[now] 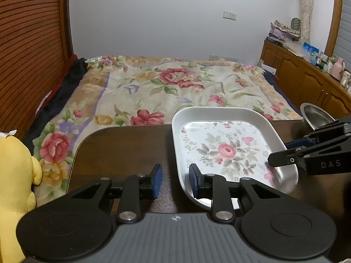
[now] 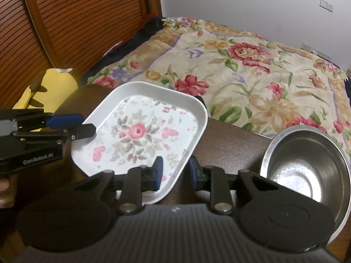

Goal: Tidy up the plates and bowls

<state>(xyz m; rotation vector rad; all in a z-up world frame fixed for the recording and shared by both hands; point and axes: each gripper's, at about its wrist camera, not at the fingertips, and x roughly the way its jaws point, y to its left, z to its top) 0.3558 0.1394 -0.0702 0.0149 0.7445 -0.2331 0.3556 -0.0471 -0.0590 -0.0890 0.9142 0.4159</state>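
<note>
Bedroom setup, with a big flower-print bedspread (image 1: 171, 87) filling the background and a dark wooden table (image 1: 122, 149) pushed up against it. Biggest thing on the table is the white rectangular plate with a rose print (image 1: 221, 151), sitting around the middle and reaching toward the near edge. A steel bowl (image 2: 307, 164) sits near it toward the right edge, not touching it as far as the views show.

Both tools are on the plate. The left gripper (image 1: 175, 180) straddles the near-left rim at a narrow gap, one blue pad inside and one outside; the right gripper (image 2: 175, 173) does the same on the near-right rim. Can't tell for sure whether the pads are actually biting yet.

Looks like the grab step for a two-handed lift. Next move probably needs both pinches firm and a level raise, then over to the bowl or a stacking spot.

A yellow plush toy (image 1: 15, 188) sits off the left edge, out of the way.
</note>
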